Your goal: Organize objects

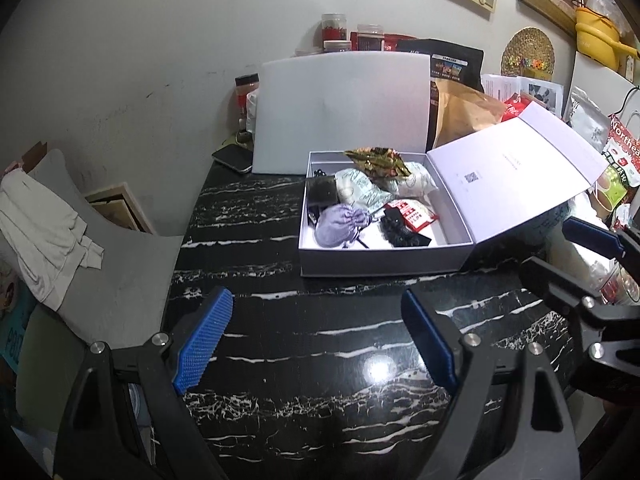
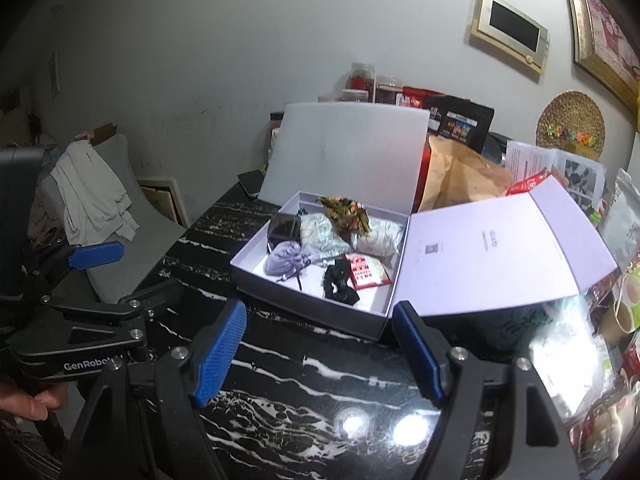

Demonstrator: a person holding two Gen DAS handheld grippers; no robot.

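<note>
A: We start from our fingers. The left gripper [image 1: 316, 336] has its blue pads wide apart, and nothing is between them. Only the black marble table [image 1: 320, 360] lies under the gap.

B: We see the same for the right gripper [image 2: 320, 350]. Its jaws also stand wide, with no thing in them, and it hangs above the table near the front corner of the box [image 2: 312, 304].

A: The white box sits on the table past both grippers, with its lid [image 2: 492, 252] lying open to the right.

B: Inside we find a purple pouch [image 1: 338, 226], a red packet [image 1: 412, 214], a black scrunchie [image 2: 340, 280] beside the packet, a black case [image 1: 320, 192] and pale printed bags.

A: A white board [image 1: 340, 112] stands upright behind the box.
</note>
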